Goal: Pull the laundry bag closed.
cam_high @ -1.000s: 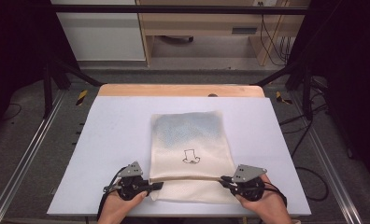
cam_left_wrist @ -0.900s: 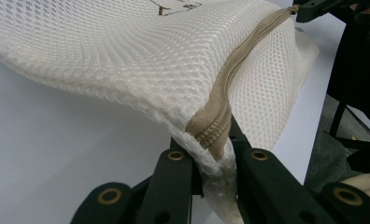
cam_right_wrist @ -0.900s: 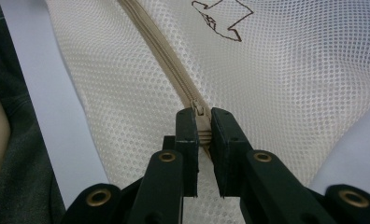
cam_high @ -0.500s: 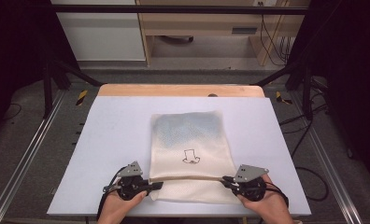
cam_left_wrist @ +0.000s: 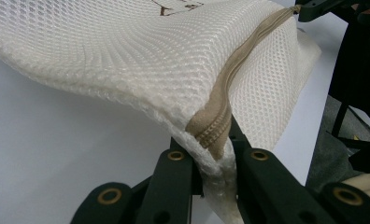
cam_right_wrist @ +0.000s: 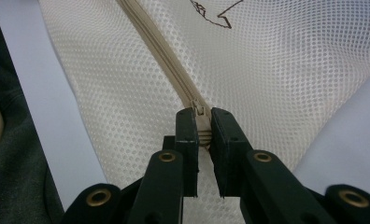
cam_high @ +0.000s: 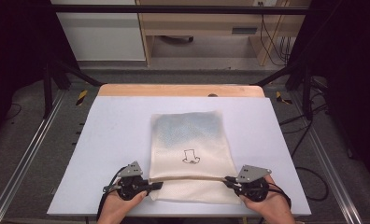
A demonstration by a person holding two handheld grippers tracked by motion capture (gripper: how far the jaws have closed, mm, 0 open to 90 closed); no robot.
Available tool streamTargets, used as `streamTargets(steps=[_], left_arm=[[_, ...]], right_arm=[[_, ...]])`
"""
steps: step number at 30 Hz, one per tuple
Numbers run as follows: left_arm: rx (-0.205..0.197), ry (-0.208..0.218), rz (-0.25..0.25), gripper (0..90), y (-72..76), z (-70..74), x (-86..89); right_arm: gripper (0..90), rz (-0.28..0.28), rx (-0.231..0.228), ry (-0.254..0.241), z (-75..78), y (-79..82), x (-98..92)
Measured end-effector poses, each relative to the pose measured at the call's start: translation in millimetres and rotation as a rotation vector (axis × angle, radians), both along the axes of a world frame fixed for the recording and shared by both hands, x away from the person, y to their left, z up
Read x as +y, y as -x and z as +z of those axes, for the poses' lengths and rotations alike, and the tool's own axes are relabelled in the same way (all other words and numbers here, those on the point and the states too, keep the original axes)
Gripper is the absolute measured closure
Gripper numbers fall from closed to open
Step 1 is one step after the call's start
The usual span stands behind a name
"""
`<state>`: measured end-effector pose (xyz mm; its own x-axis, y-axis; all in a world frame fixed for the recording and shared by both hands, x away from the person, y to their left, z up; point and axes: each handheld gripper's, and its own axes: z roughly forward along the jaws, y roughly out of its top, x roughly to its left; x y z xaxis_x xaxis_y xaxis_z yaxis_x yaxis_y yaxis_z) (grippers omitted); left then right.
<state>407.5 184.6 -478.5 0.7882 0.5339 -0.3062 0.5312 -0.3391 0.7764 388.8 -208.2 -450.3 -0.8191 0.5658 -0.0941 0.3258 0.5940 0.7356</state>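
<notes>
Here both tools pinch the cream mesh bag (cam_high: 192,154): left tool (cam_left_wrist: 215,156) w/ tan zip (cam_right_wrist: 167,58) end, right tool (cam_right_wrist: 202,126) w/ zip pull.

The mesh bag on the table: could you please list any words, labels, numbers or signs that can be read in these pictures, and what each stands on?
No readable words, labels or numbers.
The mesh bag bears a small dark line drawing, hat-shaped, with no letters.
A grey strip on the wooden furniture behind the table is too small and blurred to read.

Grey floor (cam_high: 43,140), wood desk (cam_high: 197,18) behind.
</notes>
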Motion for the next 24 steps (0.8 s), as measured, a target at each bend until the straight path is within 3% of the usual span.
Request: streamTargets(steps=[24], left_arm=[[-0.001,0.002,0.001,84.7,-0.1,0.4,0.5]], right_arm=[[82.0,-0.019,0.002,0.002,-1.7,1.5,-8.6]])
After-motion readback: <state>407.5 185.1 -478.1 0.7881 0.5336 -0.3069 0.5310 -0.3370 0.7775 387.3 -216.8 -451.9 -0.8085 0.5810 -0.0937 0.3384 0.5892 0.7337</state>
